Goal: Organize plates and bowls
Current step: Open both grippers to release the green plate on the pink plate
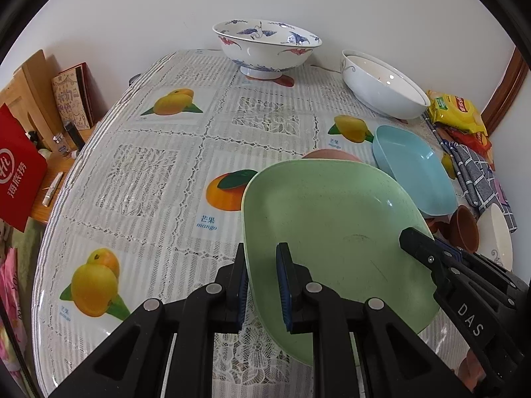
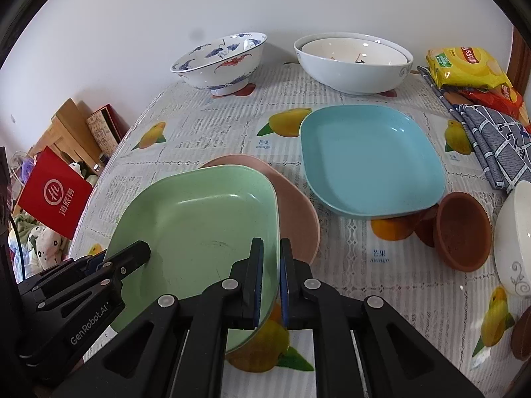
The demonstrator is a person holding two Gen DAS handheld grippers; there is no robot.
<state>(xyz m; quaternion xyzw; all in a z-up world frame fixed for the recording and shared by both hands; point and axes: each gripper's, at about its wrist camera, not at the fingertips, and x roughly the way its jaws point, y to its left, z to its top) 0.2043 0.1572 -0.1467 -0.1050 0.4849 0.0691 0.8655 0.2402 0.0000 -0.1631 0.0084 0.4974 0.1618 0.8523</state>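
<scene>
Fruit-patterned cloth covers the desk (image 2: 348,238), where the left gripper (image 1: 264,285) and right gripper (image 2: 270,282) each pinch opposite rims of the green plate (image 2: 199,225), held tilted over the pink plate (image 2: 295,205) (just left of the blue plate (image 2: 371,159)); uneven pulling could make it slip.

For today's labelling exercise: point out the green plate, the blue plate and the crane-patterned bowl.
green plate (image 2: 199,232), right wrist view, inner floor.
blue plate (image 2: 371,162), right wrist view, inner floor.
crane-patterned bowl (image 1: 265,49), left wrist view, outer wall.
</scene>
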